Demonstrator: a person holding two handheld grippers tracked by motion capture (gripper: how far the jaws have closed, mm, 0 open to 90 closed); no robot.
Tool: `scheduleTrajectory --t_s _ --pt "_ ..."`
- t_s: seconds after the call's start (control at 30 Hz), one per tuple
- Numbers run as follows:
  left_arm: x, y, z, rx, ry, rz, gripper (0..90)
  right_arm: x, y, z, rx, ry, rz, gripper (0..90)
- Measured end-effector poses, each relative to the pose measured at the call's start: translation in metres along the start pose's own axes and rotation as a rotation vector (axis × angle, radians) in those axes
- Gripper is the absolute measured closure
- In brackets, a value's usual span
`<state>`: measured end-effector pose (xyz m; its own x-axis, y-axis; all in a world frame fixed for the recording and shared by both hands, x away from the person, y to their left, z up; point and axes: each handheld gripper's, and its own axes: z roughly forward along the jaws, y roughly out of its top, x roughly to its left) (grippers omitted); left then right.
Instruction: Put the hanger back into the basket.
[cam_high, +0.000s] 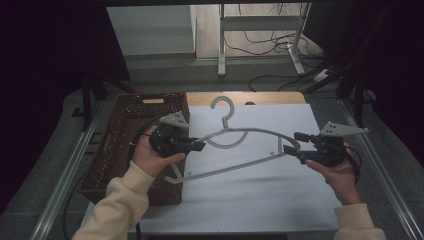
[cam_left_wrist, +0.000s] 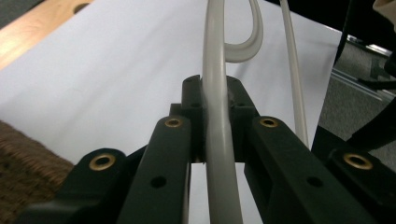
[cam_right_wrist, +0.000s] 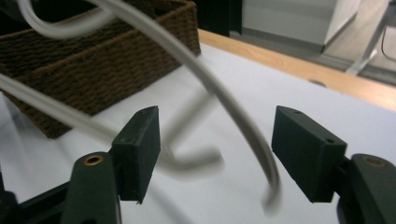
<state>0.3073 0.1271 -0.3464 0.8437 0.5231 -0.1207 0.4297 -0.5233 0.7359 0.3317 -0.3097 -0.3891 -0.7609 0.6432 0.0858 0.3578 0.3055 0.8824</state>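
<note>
A pale grey plastic hanger (cam_high: 235, 150) hangs above the white sheet (cam_high: 260, 195), its hook pointing to the far side. My left gripper (cam_high: 200, 145) is shut on the hanger's left shoulder arm (cam_left_wrist: 217, 116), which runs up between the jaws. My right gripper (cam_high: 292, 144) stands open at the hanger's right end, one jaw on each side of the curved arm (cam_right_wrist: 224, 93); its pads (cam_right_wrist: 140, 144) do not touch it. The bottom bar (cam_right_wrist: 56, 114) passes off to the left.
A dark brown woven basket (cam_high: 120, 135) stands at the left edge of the table, right under my left hand. A strip of bare wood (cam_high: 270, 98) shows at the far edge. Metal rails (cam_high: 385, 175) run down both sides.
</note>
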Motion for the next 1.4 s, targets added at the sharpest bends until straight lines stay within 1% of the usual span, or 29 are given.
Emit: scheduleTrajectory --t_s 0.03,0.07,0.17,0.2,0.3,0.37,0.43,0.53,0.57,0.6,0.63,0.67,0.77,0.83,0.9,0.97,1.4 --pt "0.003 -0.002 -0.006 -0.010 0.010 -0.007 81.8 -0.004 -0.006 0.001 0.016 -0.008 0.014 31.7" --pt "0.003 -0.002 -0.006 -0.010 0.010 -0.007 81.8 -0.004 -0.006 0.001 0.016 -0.008 0.014 31.7" --pt "0.008 -0.005 -0.016 -0.021 0.030 -0.019 81.8 -0.007 -0.013 0.007 0.048 -0.027 0.039 28.2" --pt "0.008 -0.005 -0.016 -0.021 0.030 -0.019 81.8 -0.007 -0.013 0.007 0.048 -0.027 0.039 28.2" --pt "0.011 -0.008 -0.022 -0.030 0.046 -0.029 81.8 -0.007 -0.017 0.010 0.071 -0.035 0.041 26.1" --pt "0.013 -0.010 -0.025 -0.037 0.050 -0.036 81.8 -0.008 -0.019 0.012 0.082 -0.033 0.041 26.1" --pt "0.016 -0.013 -0.031 -0.050 0.060 -0.049 81.8 -0.008 -0.024 0.016 0.104 -0.033 0.045 25.9" --pt "0.018 -0.015 -0.034 -0.058 0.066 -0.054 81.7 -0.008 -0.027 0.019 0.114 -0.033 0.049 25.6" --pt "0.018 -0.016 -0.036 -0.062 0.071 -0.056 81.7 -0.009 -0.030 0.021 0.125 -0.033 0.055 24.5" --pt "0.018 -0.018 -0.037 -0.069 0.078 -0.062 81.7 -0.009 -0.030 0.021 0.125 -0.033 0.055 24.5" --pt "0.019 -0.019 -0.039 -0.076 0.088 -0.062 81.7 -0.010 -0.033 0.023 0.139 -0.033 0.062 23.4" --pt "0.020 -0.020 -0.040 -0.080 0.093 -0.064 81.7 -0.010 -0.033 0.023 0.139 -0.033 0.062 23.4" --pt "0.024 -0.024 -0.044 -0.091 0.098 -0.074 81.7 -0.011 -0.037 0.025 0.161 -0.033 0.068 23.1" --pt "0.028 -0.028 -0.048 -0.097 0.104 -0.085 81.7 -0.011 -0.039 0.027 0.168 -0.037 0.064 22.4" --pt "0.029 -0.030 -0.049 -0.098 0.105 -0.092 81.7 -0.011 -0.039 0.027 0.173 -0.039 0.064 22.0" --pt "0.032 -0.034 -0.052 -0.092 0.098 -0.103 81.7 -0.012 -0.041 0.029 0.182 -0.049 0.067 20.5" --pt "0.042 -0.047 -0.065 -0.104 0.126 -0.129 81.7 -0.013 -0.045 0.033 0.214 -0.060 0.072 18.2"
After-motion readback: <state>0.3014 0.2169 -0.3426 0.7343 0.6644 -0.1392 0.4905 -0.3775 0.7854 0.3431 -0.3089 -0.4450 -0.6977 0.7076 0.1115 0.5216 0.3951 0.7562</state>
